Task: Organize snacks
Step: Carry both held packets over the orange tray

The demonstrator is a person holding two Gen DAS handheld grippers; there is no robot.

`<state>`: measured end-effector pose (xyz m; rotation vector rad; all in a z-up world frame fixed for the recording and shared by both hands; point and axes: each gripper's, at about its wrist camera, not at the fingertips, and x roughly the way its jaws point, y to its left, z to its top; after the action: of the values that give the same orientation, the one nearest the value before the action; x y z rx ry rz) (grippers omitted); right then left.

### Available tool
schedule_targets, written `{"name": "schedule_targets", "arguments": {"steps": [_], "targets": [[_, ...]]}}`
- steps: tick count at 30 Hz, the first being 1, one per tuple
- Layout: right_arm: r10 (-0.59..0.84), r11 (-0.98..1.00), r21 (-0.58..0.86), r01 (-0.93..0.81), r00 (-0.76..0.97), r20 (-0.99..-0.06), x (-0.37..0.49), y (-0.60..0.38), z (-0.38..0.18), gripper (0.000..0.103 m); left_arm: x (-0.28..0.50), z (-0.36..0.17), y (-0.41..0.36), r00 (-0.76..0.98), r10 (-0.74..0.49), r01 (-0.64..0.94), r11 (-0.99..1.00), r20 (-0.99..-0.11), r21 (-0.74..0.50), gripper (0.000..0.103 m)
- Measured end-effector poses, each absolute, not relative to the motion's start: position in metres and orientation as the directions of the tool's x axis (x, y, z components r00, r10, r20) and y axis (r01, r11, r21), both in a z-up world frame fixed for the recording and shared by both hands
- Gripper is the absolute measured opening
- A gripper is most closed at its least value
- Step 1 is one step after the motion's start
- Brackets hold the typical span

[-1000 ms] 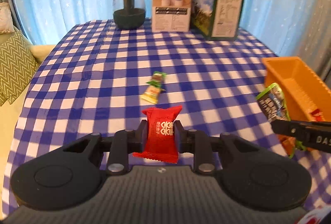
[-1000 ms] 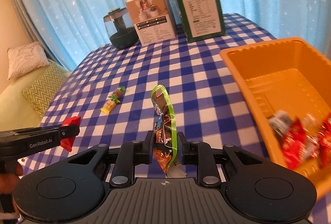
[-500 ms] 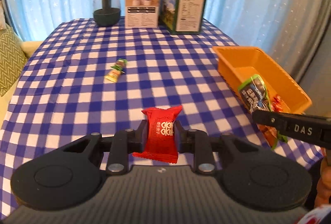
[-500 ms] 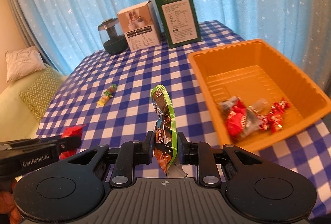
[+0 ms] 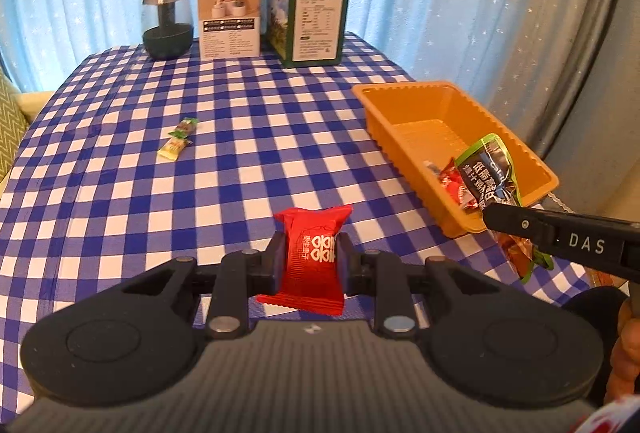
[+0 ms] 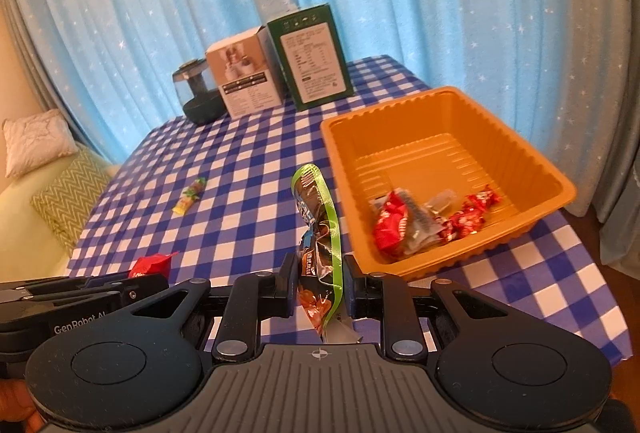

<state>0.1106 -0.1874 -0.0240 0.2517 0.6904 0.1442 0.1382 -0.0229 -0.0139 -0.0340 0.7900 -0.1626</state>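
Observation:
My left gripper [image 5: 310,259] is shut on a red candy packet [image 5: 314,257] and holds it above the checked table, left of the orange tray [image 5: 416,89]. My right gripper [image 6: 318,283] is shut on a green-edged dark snack pouch [image 6: 318,225], just left of the tray's near corner [image 6: 332,137]. The pouch also shows in the left wrist view [image 5: 490,173], in front of the tray. The tray holds several red wrapped snacks [image 6: 424,221]. A small yellow-green snack bar [image 5: 178,139] lies on the cloth at mid left.
Two upright boxes, a white one [image 5: 230,19] and a green one [image 5: 316,19], and a dark glass jar [image 5: 167,21] stand at the table's far edge before blue curtains. A sofa with cushions [image 6: 44,169] is to the left. The table edge runs close behind the tray.
Both grippers have pulled back and turned right, each still holding its snack. The tray has come fully into both views and the snack bar now lies farther off to the left.

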Motion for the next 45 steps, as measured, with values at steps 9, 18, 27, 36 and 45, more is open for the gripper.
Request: {"name": "schedule_targets", "arguments": {"steps": [9,18,27,36,45], "targets": [[0.187,0.960,0.281,-0.016,0.783,-0.593,0.100,-0.204,-0.015,0.023,0.134,-0.004,-0.048,0.699,-0.178,0.177,0.981,-0.692,-0.074,0.024],[0.154,0.957,0.288,0.025,0.799,-0.581,0.096,-0.225,-0.008,0.023,0.136,0.001,-0.073,0.696,-0.207,0.224,0.972,-0.688,-0.066,0.024],[0.119,0.950,0.302,0.073,0.814,-0.569,0.095,-0.251,-0.002,0.023,0.145,0.006,-0.101,0.685,-0.247,0.278,0.958,-0.686,-0.067,0.024],[0.085,0.946,0.303,0.113,0.818,-0.569,0.097,-0.275,-0.001,0.023,0.156,0.009,-0.127,0.673,-0.285,0.326,0.943,-0.683,-0.072,0.024],[0.080,0.951,0.290,0.111,0.814,-0.575,0.113,-0.290,0.000,0.023,0.179,0.010,-0.143,0.673,-0.305,0.338,0.937,-0.674,-0.087,0.024]]}}
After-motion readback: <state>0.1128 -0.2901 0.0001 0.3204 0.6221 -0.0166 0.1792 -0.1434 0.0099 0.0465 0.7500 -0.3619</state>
